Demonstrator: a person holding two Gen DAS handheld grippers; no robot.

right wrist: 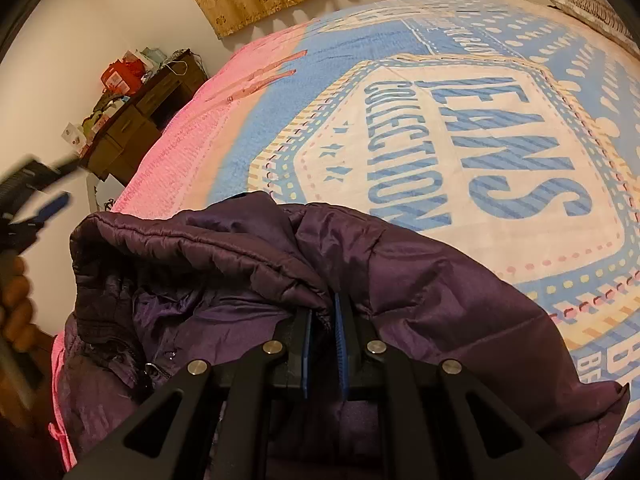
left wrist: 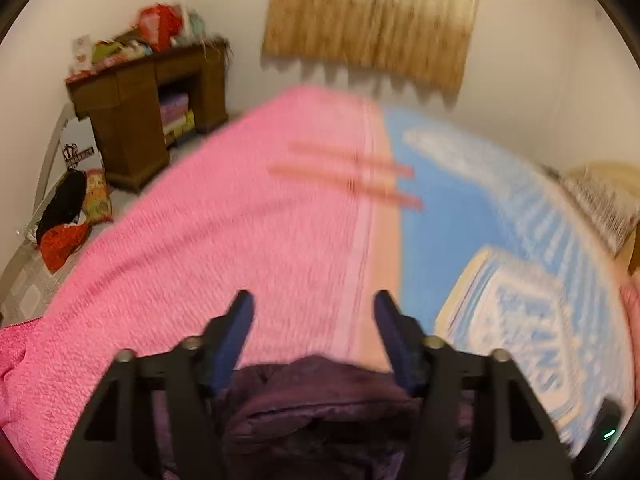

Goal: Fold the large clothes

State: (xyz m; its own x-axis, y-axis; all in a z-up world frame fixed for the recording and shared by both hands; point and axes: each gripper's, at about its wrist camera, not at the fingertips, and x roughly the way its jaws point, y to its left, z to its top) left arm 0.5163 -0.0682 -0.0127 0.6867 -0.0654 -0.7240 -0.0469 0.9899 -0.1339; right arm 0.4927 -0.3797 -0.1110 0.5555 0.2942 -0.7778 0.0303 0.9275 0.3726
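Jacket [right wrist: 420, 288]: dark purple, quilted, shiny; heaped in folds across the lower half of the right wrist view, lying on the near part of the bed cover; lining and a zipper visible at lower left of the heap. Seen again in the left wrist view [left wrist: 320, 400], bottom centre, just under the gripper fingers.

Right gripper [right wrist: 325, 320]: bottom centre of its view; black frame, blue pads; jaws clenched on a ridge of jacket fabric.

Left gripper [left wrist: 314, 320]: bottom centre of its own view; jaws spread wide, nothing between them, above the jacket edge; picture smeared by motion blur. Also at the left edge of the right wrist view [right wrist: 40, 200], blurred, raised apart from the jacket, with the person's hand [right wrist: 16, 304] gripping its handle below.

Bed cover [right wrist: 520, 60]: blue and cream with large lettering "JEANS COLLECTION"; fills the upper right of the right wrist view.

Pink blanket [left wrist: 200, 232]: textured; beside the blue cover on the left, filling the centre of the left wrist view.

Wooden cabinet [left wrist: 136, 120]: dark brown, upper left, against the wall; assorted clutter [left wrist: 160, 24] piled on top.

Curtain [left wrist: 372, 20]: tan, hanging at top centre.

Bags [left wrist: 72, 216]: black, red and patterned, on the floor at the left edge.
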